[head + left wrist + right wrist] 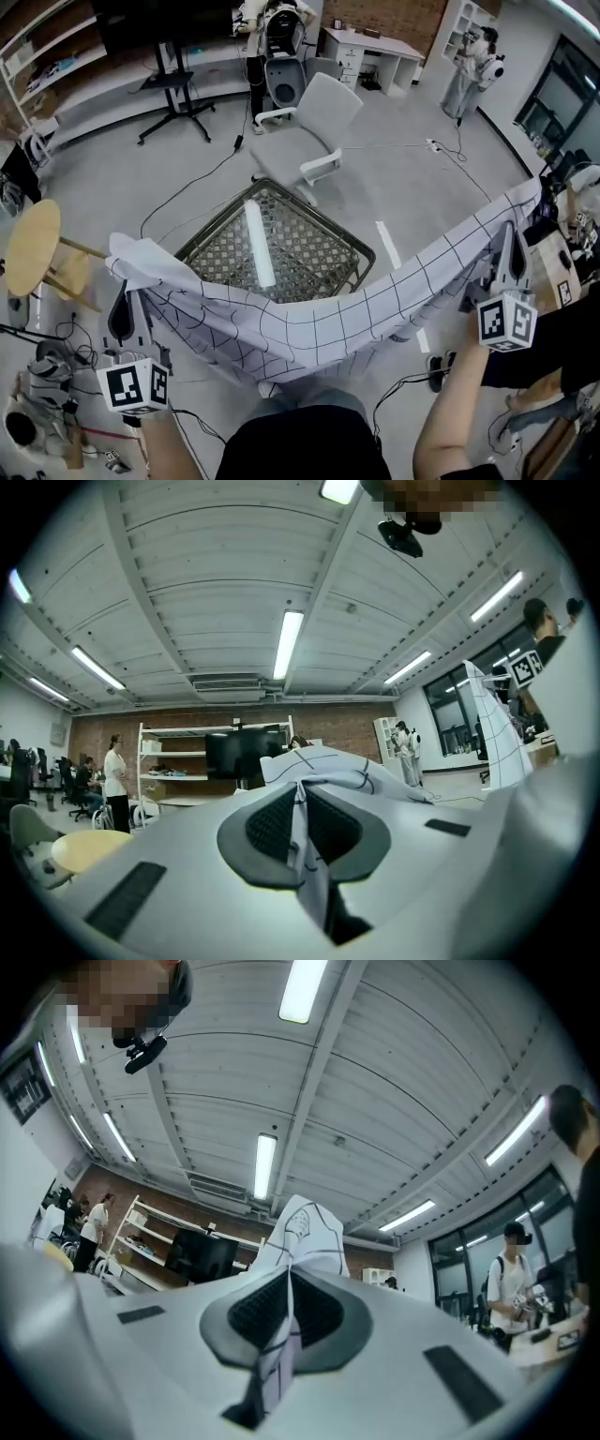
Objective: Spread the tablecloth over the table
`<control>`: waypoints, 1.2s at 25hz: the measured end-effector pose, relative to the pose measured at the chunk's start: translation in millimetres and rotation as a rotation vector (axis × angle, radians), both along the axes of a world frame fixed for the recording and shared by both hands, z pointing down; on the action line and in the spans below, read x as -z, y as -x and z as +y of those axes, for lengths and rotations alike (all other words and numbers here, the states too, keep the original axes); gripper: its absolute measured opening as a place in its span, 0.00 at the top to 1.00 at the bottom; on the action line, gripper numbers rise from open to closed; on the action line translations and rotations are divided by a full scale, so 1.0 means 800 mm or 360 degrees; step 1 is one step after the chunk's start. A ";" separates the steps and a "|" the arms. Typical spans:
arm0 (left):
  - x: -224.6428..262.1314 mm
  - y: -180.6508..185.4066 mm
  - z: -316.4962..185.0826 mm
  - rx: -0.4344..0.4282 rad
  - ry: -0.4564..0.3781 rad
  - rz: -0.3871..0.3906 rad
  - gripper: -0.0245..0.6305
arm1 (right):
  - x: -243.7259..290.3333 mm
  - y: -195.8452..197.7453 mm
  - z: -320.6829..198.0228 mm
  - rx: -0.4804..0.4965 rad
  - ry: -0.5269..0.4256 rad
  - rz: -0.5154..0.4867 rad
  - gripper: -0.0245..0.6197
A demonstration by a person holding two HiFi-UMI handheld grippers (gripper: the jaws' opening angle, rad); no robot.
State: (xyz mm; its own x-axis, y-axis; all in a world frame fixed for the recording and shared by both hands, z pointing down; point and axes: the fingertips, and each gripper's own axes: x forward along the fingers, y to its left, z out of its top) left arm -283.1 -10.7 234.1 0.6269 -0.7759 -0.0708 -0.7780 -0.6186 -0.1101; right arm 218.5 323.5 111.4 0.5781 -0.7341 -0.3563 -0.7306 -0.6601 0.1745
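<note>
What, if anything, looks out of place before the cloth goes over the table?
A white roll lies on the table, right where the cloth must go; spread over it, the cloth would likely ridge up. Nothing else stands out.

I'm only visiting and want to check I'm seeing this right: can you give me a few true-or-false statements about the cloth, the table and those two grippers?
1. The left gripper and right gripper are each clamped on the tablecloth. True.
2. The tablecloth covers the table. False: it hangs between the grippers, along the table's near edge.
3. A white roll lies on the table. True.
4. The tablecloth is plain red. False: it is white with dark grid lines.
</note>
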 end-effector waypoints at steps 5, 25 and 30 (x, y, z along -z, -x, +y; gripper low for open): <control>-0.001 0.004 -0.022 0.0126 0.0002 -0.0029 0.93 | 0.012 -0.034 -0.094 0.0158 -0.0004 0.0020 0.94; 0.028 0.016 -0.110 0.0911 0.0199 -0.0181 0.93 | 0.013 -0.102 -0.576 0.1005 0.0190 -0.0042 0.94; 0.023 0.004 -0.149 0.1033 0.0283 -0.0233 0.93 | -0.011 -0.077 -0.696 0.1213 0.0286 -0.0091 0.94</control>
State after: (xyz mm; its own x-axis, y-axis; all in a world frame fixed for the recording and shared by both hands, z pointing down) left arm -286.7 -130.0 216.0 0.0248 -0.9895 0.1422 -0.9819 -0.0508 -0.1823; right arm 280.2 -233.2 120.5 -0.0942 -0.9793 -0.1791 -0.9818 0.0617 0.1794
